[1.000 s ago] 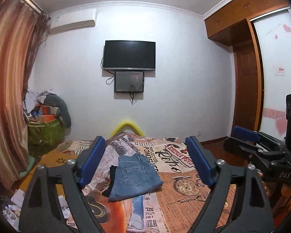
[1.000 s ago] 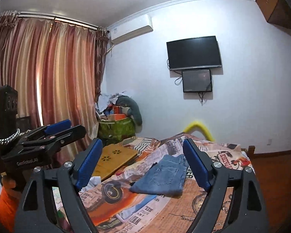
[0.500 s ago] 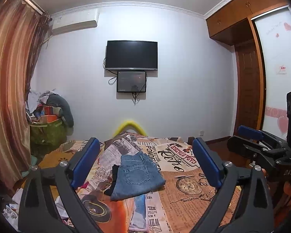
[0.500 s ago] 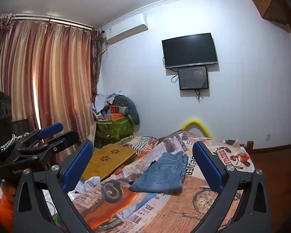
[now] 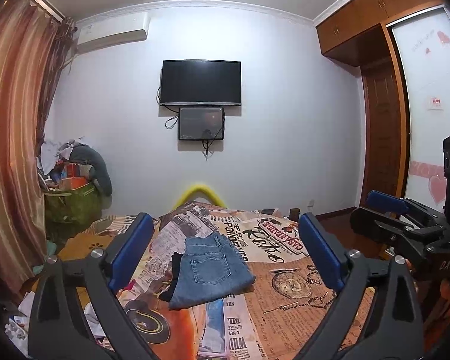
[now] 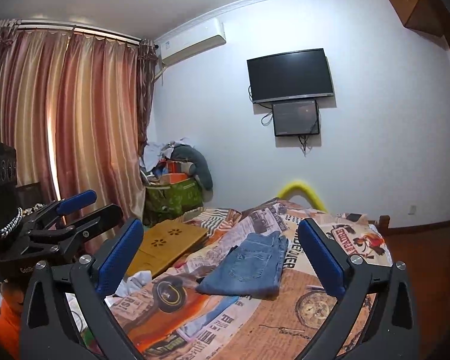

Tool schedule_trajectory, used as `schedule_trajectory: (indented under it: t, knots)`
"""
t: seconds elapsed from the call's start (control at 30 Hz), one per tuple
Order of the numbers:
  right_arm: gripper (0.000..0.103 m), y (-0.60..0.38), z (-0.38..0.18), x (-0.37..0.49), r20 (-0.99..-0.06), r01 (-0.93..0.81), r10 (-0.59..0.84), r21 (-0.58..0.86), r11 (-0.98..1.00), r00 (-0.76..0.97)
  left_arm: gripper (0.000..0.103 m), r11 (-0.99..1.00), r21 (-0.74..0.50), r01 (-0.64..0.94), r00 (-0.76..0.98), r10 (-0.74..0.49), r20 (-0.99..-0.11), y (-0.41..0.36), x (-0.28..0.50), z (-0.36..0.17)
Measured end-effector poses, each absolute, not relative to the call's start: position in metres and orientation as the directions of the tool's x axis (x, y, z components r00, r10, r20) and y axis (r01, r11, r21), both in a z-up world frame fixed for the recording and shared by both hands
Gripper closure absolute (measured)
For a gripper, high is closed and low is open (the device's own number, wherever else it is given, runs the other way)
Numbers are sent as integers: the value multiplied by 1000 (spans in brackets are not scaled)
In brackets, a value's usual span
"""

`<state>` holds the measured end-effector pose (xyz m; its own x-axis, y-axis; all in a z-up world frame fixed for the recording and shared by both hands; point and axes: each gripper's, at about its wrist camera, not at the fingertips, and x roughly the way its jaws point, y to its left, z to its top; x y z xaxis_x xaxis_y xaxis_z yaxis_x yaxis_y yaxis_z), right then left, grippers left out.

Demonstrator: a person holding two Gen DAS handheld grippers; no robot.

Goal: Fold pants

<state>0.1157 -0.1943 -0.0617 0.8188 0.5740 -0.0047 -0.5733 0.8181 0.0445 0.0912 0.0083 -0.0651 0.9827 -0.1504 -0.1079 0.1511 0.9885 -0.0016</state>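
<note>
Change: over the last second both grippers have spread their jaws wider and drawn up and back from the bed; nothing on the bed has shifted.
Meaning: judged from that, the folding looks finished and the tools are letting go of the job, not reaching for another fold.
Left gripper: jaws spread wide, holding nothing, well above the cloth.
Right gripper: jaws also spread wide, empty, apart from the pants.
Pants: blue jeans folded into a compact, roughly square stack, back pocket up, waistband toward the far end of the bed.
Place: near the middle of the bed, on the newspaper-print cover, well clear of its right edge.
Neatness: edges fairly even; the near edge sits slightly raised.
Beside it: a dark garment touches and pokes out from the stack's left side.
</note>
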Motion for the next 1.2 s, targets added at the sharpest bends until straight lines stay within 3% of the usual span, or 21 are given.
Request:
schedule_trajectory:
  t: [1.2]
  knots:
    - [0,-196,-58,115,-14,-560,561,47,827,828,4,979,-31,203,969,-205,-141,12,100,-71]
